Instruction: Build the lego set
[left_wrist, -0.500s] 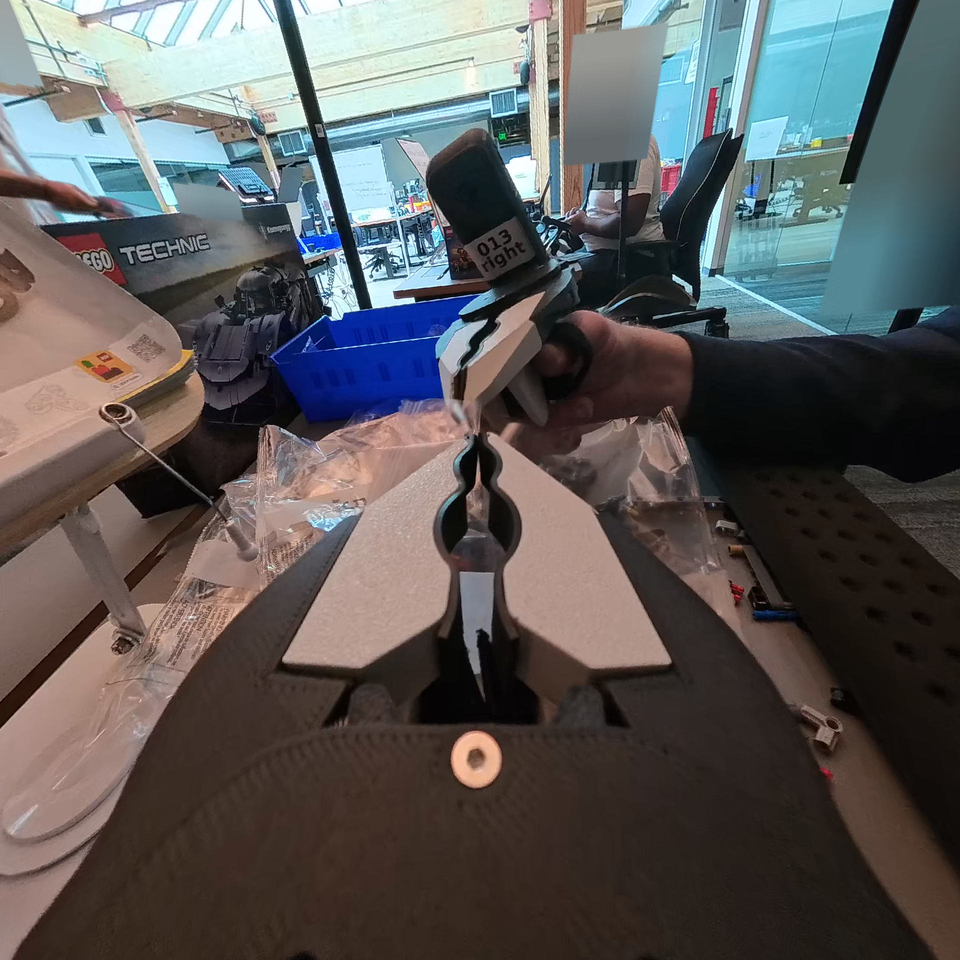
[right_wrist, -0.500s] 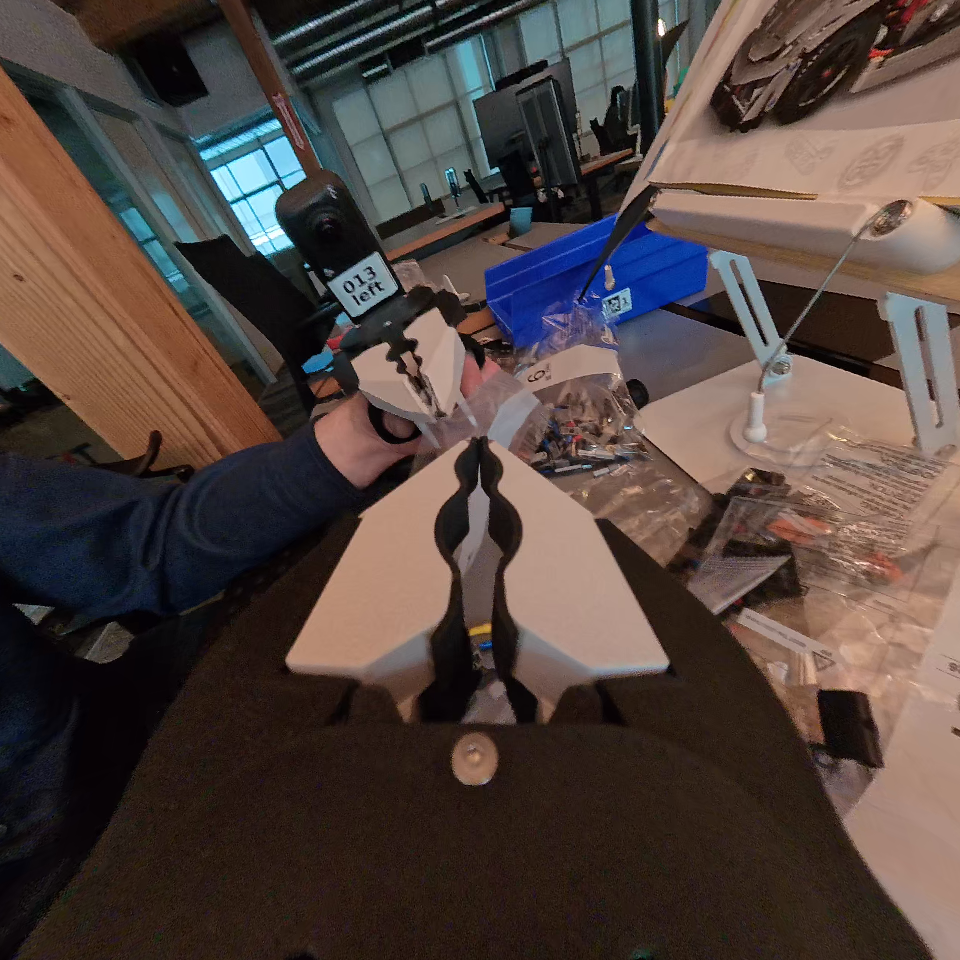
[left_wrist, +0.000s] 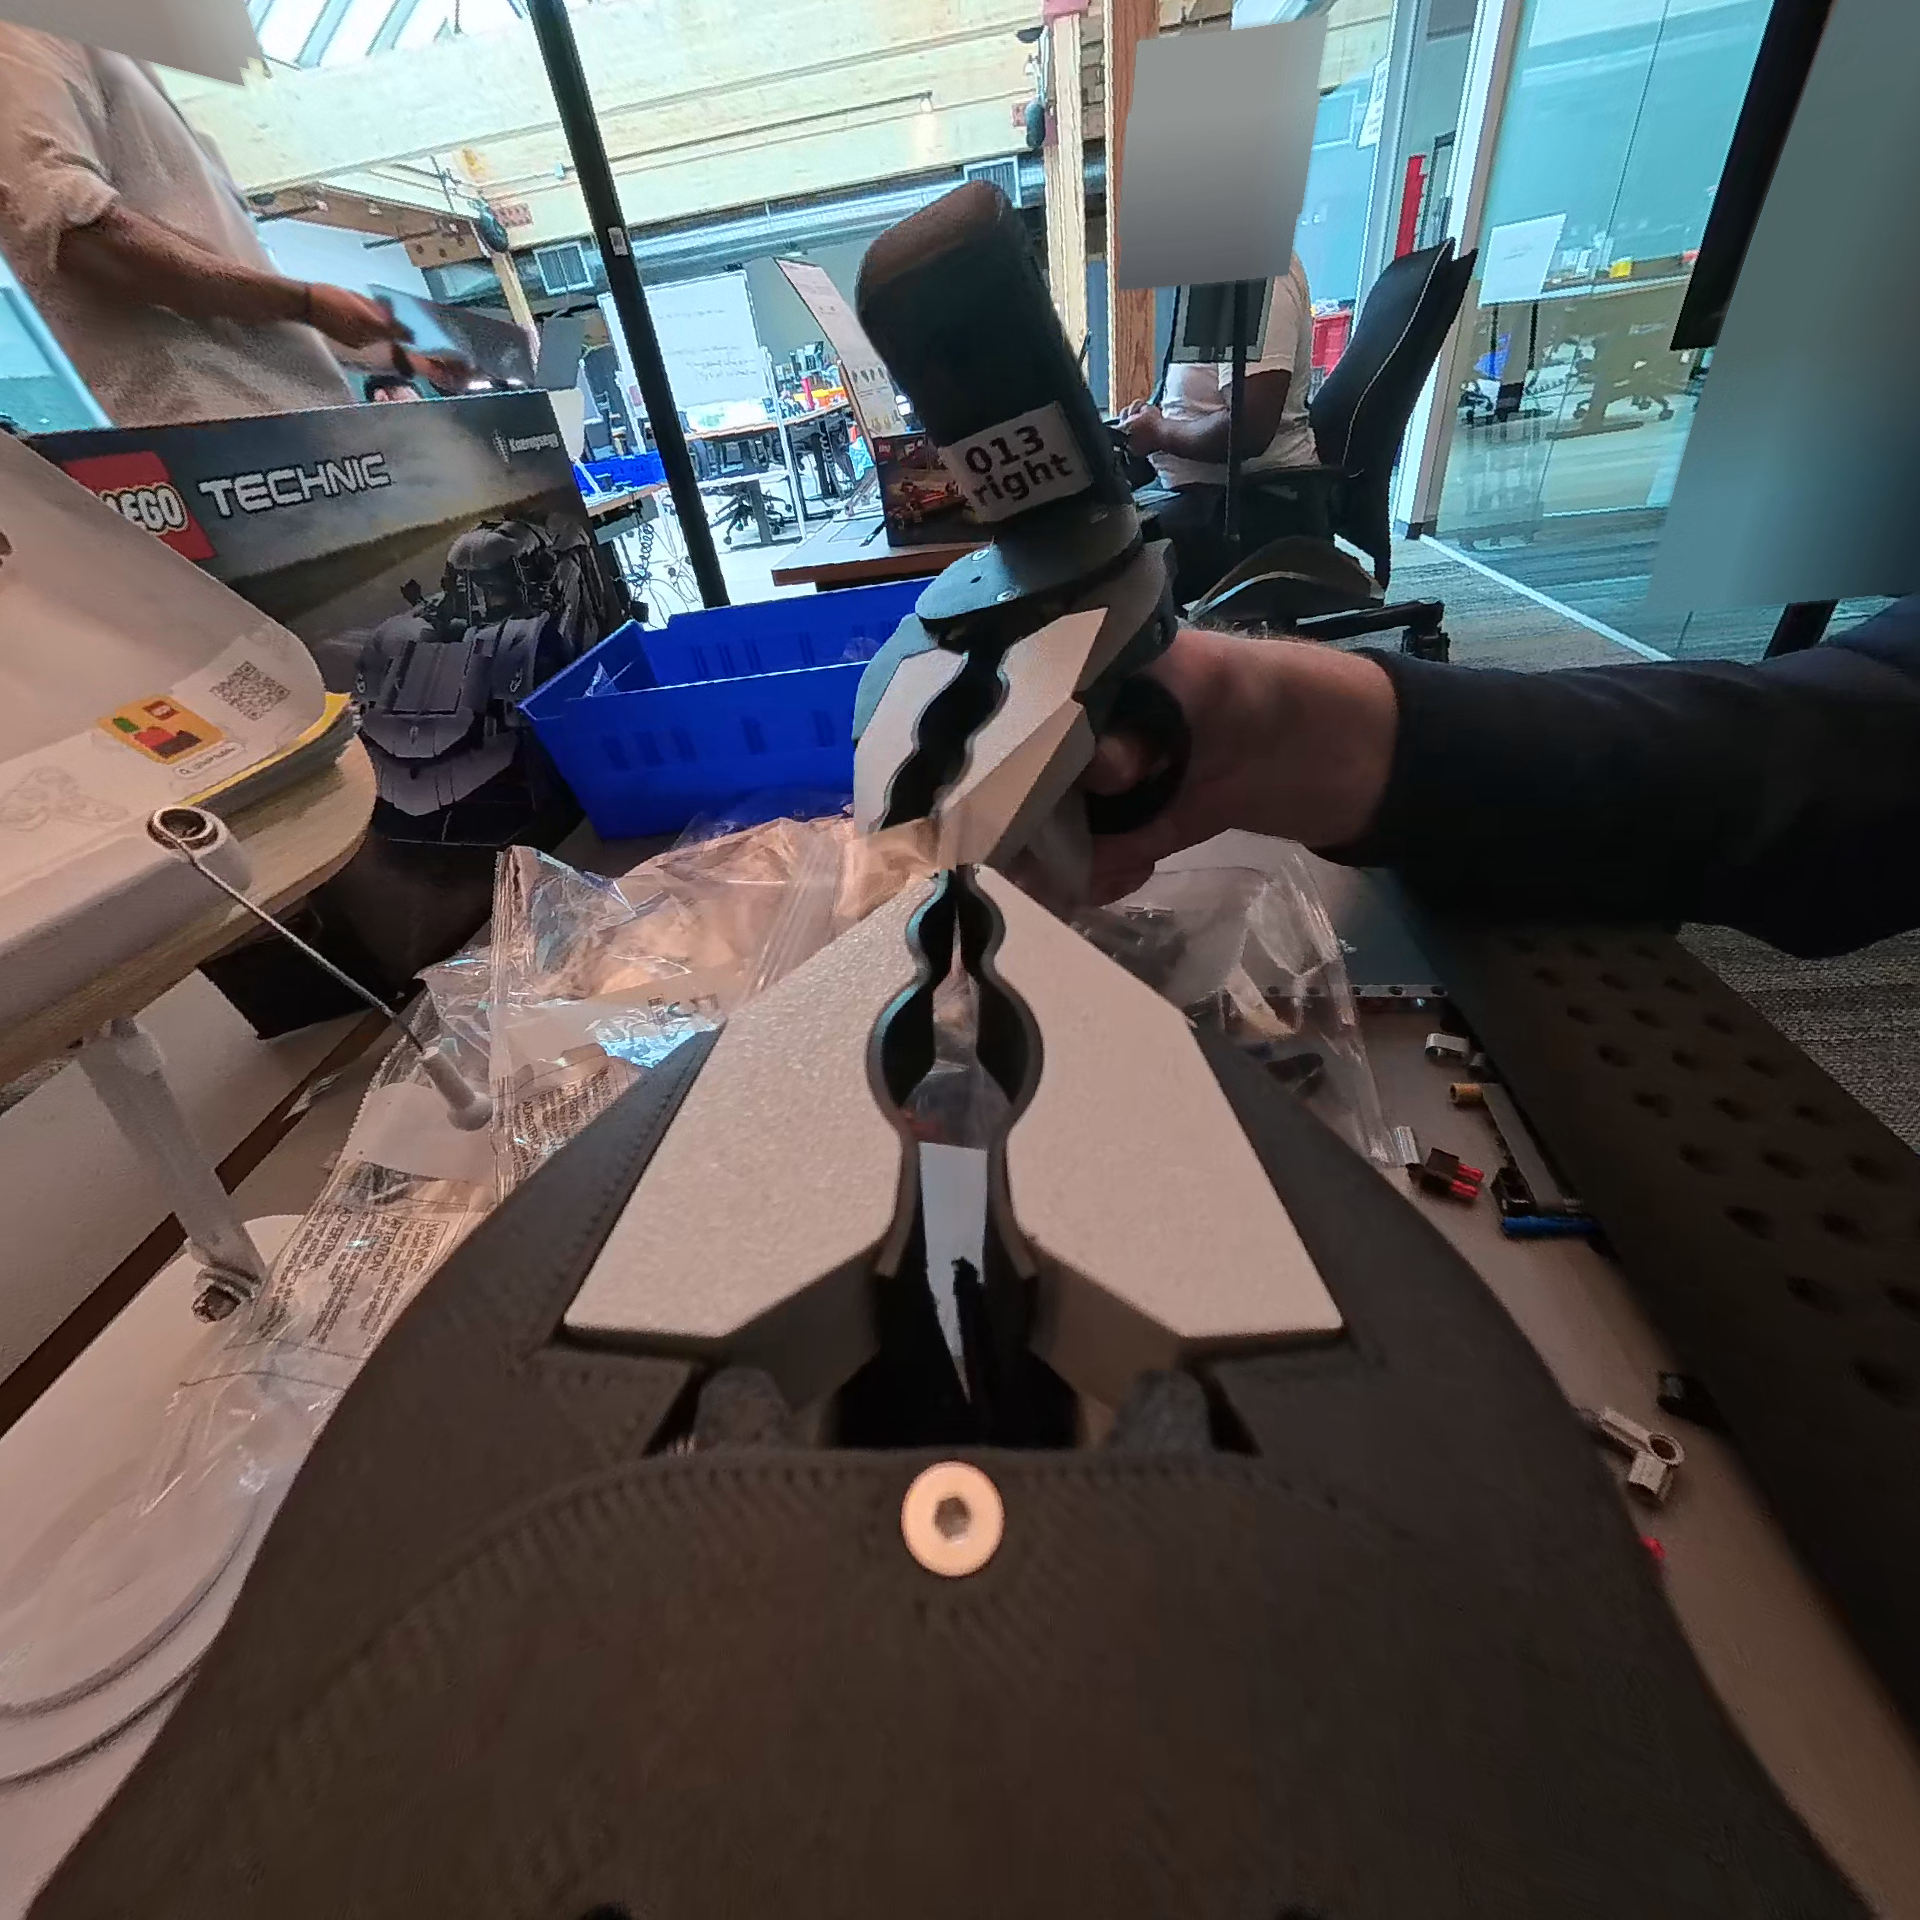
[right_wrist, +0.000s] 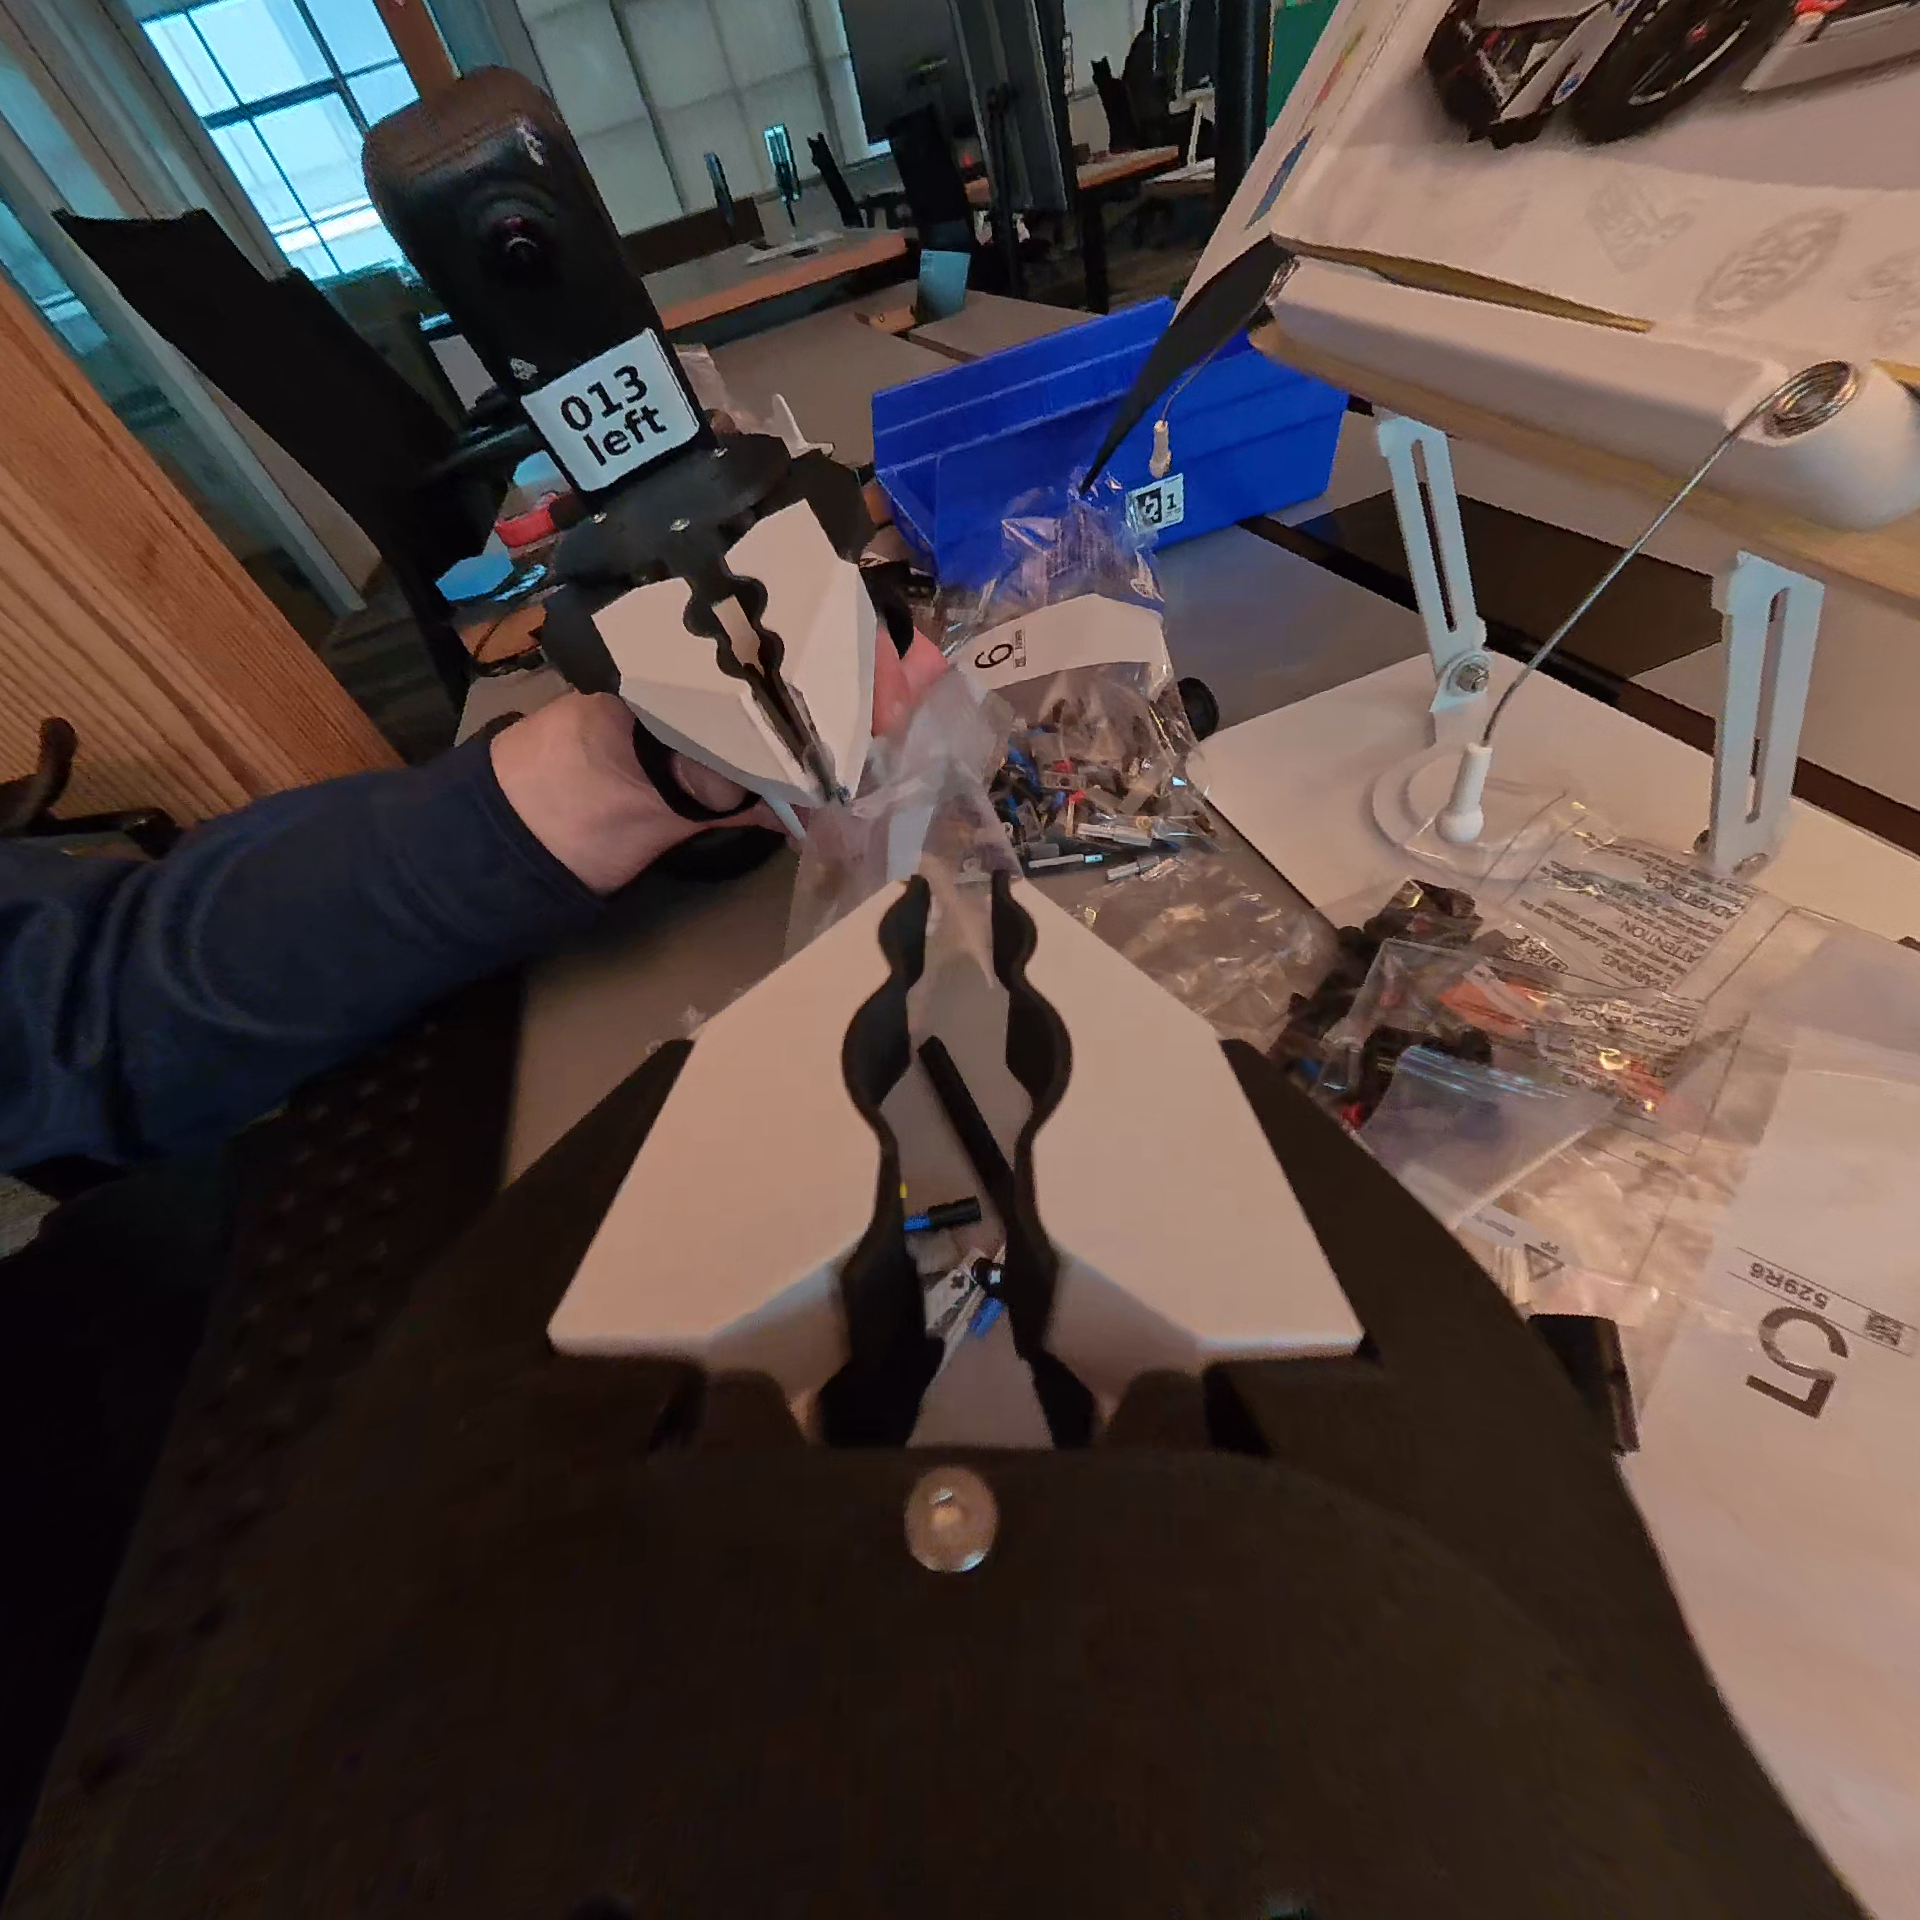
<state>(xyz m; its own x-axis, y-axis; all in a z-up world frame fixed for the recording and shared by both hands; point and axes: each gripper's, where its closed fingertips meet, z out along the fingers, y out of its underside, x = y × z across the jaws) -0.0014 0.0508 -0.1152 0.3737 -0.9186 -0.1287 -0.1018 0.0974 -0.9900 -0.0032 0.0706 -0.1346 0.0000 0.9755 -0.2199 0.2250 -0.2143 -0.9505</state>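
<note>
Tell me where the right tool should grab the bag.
Pinch the loose top film of the bag, right beside where the left tool is shut on it, coming in opposite that tool. The film there stands thin and flat; the parts bulge lower down. The right tool is open there.

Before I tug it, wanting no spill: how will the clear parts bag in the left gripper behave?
The clear parts bag is probably floppy: its film crumples at the left gripper. Likely bottom-heavy, since small pieces pile low inside. The glossy film may slip.
</note>
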